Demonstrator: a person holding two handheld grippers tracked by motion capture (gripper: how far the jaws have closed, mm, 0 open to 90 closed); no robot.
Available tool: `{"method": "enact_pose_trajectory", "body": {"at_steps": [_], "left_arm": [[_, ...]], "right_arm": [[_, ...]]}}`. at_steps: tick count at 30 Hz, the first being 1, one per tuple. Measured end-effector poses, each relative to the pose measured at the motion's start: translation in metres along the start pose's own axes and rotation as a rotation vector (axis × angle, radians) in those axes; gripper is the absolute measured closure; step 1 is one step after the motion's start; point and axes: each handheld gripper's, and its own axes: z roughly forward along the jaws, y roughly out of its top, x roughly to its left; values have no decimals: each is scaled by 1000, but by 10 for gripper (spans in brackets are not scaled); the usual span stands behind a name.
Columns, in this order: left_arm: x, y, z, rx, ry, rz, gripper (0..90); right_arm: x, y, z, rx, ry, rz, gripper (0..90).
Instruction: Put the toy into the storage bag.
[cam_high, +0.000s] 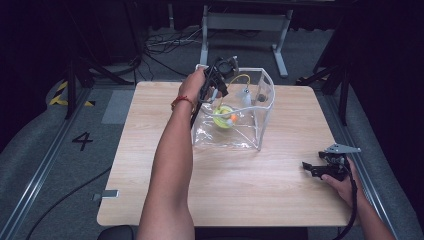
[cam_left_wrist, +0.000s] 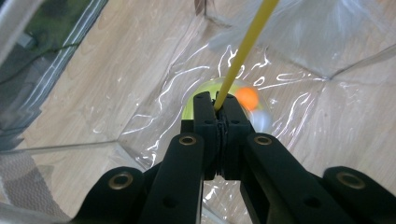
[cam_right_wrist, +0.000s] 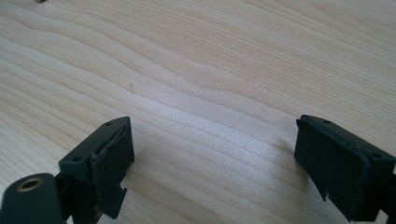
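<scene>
Left tool clamped on yellow cord inside clear bag near tabletop far edge, extraction pending; right tool spread, idle.

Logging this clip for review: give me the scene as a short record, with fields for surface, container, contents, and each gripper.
surface: light wooden table
container: clear plastic bag, standing open on the table's far half
contents: yellow-green round item with an orange ball beside it; other small pieces too blurred to name
left gripper: over the bag's opening, shut on a yellow cord that runs up out of the bag
right gripper: open, holding nothing, low over bare table near the right edge
</scene>
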Motion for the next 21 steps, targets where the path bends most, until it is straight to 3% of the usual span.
{"method": "enact_pose_trajectory", "body": {"at_steps": [8, 10, 14, 21], "left_arm": [[-1, -6, 6, 19, -4, 1, 881], [-2, -6, 5, 44, 10, 7, 880], [-2, -5, -1, 16, 1, 0, 877], [-3, -4, 0, 39, -7, 8, 878]], "right_arm": [[0, 0, 0, 1, 1, 0, 122], [0, 0, 0, 1, 1, 1, 122], [0, 0, 0, 0, 0, 1, 122], [0, 0, 0, 0, 0, 2, 122]]}}
